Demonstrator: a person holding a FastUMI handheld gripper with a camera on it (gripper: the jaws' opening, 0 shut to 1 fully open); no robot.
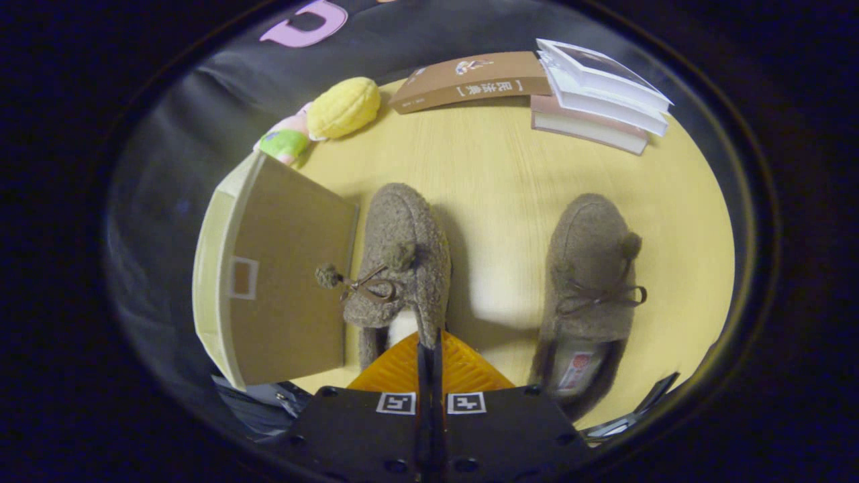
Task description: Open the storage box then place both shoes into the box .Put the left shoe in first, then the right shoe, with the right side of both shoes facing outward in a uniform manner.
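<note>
— Between my jaws: rear rim of the left shoe (402, 261), pinched; the gripper (429, 349) nearly closed on it.
— Materials?
— Fuzzy brown fleece, pom-pom laces. Right shoe (590, 282) alongside on the wooden table (496, 181); flat-sided storage box (282, 282) just left.

The left shoe (402, 261) lies between the storage box (285, 275) and right shoe (590, 288); books (597, 94) beyond.
</note>
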